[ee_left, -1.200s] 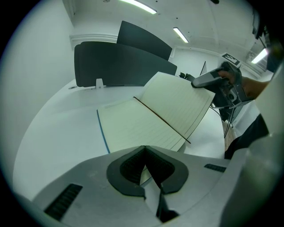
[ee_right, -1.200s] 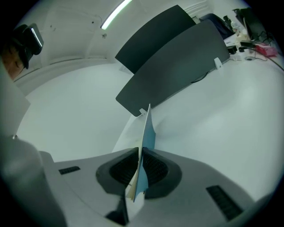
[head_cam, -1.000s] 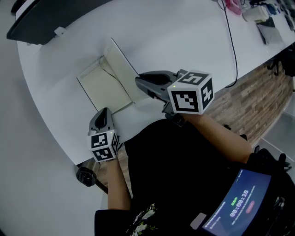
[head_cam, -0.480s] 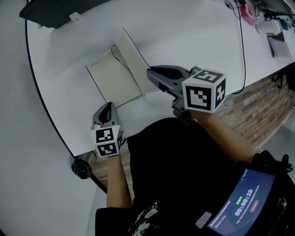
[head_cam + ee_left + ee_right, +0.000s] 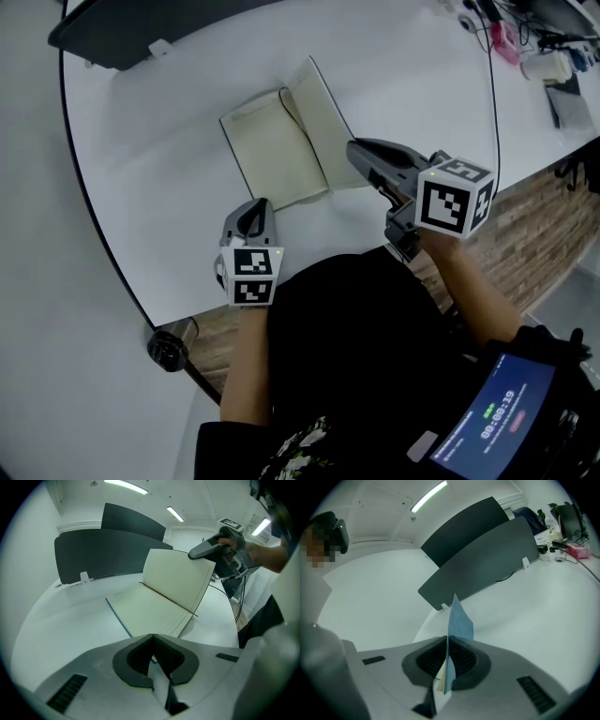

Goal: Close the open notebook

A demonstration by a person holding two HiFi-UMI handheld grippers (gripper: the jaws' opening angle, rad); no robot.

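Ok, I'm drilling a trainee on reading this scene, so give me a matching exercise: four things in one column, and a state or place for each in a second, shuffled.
1. right hand-held gripper
2. left hand-held gripper
3. notebook's left half
4. black cable

A. lies flat on the table
B. runs across the table to its near edge
C. shut on the notebook's raised half
D. jaws together, by the flat half's near corner

Pairs: 1-C, 2-D, 3-A, 4-B.

The right hand-held gripper's jaws have just been closing, with the raised half between them.
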